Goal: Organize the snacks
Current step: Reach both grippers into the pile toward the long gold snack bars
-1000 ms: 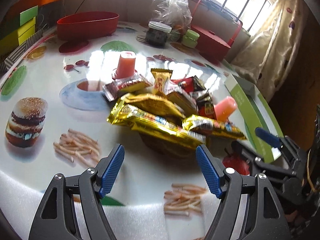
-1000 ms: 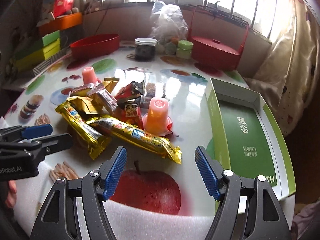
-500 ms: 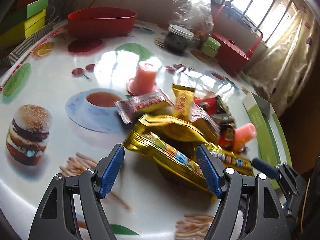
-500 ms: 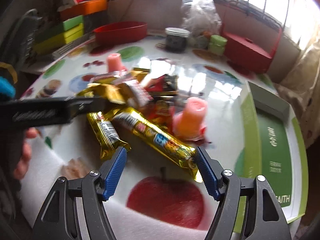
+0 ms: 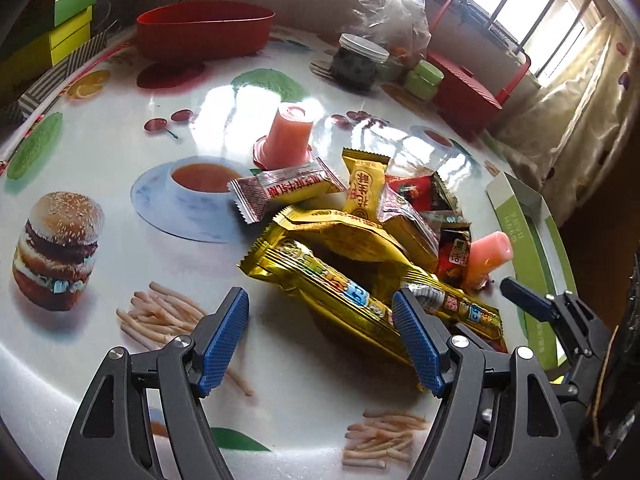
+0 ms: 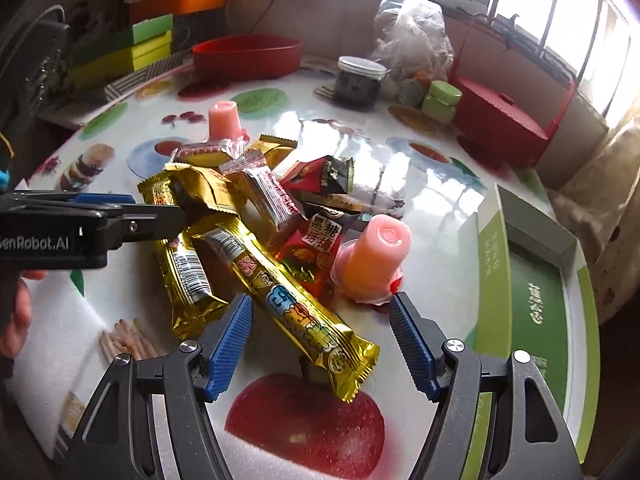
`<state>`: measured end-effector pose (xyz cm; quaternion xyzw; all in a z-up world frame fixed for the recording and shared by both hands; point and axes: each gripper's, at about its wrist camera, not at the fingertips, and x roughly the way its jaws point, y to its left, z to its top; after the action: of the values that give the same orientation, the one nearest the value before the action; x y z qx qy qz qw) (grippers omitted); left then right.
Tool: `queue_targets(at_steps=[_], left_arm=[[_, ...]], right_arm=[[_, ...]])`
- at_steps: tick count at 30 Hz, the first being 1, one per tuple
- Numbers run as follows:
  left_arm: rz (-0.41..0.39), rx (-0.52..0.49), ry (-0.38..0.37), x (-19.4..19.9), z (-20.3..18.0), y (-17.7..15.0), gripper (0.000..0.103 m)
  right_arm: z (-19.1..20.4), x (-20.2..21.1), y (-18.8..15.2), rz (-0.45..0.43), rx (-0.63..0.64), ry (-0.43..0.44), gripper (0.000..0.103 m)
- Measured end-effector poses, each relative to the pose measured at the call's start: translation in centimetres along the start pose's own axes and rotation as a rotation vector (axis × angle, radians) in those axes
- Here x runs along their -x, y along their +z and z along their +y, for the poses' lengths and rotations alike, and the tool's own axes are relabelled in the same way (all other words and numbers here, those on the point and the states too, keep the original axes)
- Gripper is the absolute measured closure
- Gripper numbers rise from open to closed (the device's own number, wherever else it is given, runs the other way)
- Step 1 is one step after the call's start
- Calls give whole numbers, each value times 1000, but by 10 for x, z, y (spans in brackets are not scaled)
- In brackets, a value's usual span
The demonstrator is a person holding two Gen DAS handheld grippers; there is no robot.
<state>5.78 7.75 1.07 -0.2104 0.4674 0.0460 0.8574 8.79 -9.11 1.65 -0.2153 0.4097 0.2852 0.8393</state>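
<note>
A pile of wrapped snacks lies mid-table: two long gold bars [image 6: 296,304] [image 5: 332,292], small red-and-white packets [image 5: 288,188], a yellow packet [image 5: 362,188] and dark red packets [image 6: 316,240]. One pink jelly cup [image 6: 376,260] stands at the pile's right side, another pink jelly cup [image 5: 286,140] behind it. My left gripper [image 5: 320,340] is open, its fingers straddling the near end of a gold bar. My right gripper [image 6: 320,344] is open around the tip of the other gold bar. An open green box [image 6: 536,300] lies to the right.
A red oval bowl [image 5: 204,34], a dark jar [image 6: 358,82], a clear plastic bag [image 6: 412,28], small green pots [image 6: 440,102] and a red basket [image 6: 500,120] stand at the back. Green and yellow boxes [image 6: 132,50] stack at the far left. A hand [image 6: 16,312] holds the left gripper.
Both grippers have moved forward toward the snack pile, so the gold bars now lie between their open fingers. The snacks have not moved.
</note>
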Motion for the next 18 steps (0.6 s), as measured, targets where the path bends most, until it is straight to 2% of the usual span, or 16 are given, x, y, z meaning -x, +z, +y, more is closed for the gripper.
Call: queue_targets(at_steps=[2, 7, 11, 13, 16, 18], left_arm=[[8, 16, -14, 0, -1, -1, 28], [4, 12, 7, -1, -6, -1, 28], [-4, 1, 20, -1, -8, -3, 29], [-2, 11, 10, -1, -8, -3, 36], [-6, 11, 4, -1, -9, -4, 38], [-5, 25, -20, -1, -6, -3, 55]], right_arm=[[2, -1, -2, 3, 5, 18, 40], [2, 0, -7, -3, -12, 23, 54], [-1, 4, -10, -17, -38, 33, 62], [-1, 6, -11, -22, -41, 37, 64], [-1, 10, -13, -31, -53, 44, 69], [1, 14, -15, -42, -59, 53, 72]])
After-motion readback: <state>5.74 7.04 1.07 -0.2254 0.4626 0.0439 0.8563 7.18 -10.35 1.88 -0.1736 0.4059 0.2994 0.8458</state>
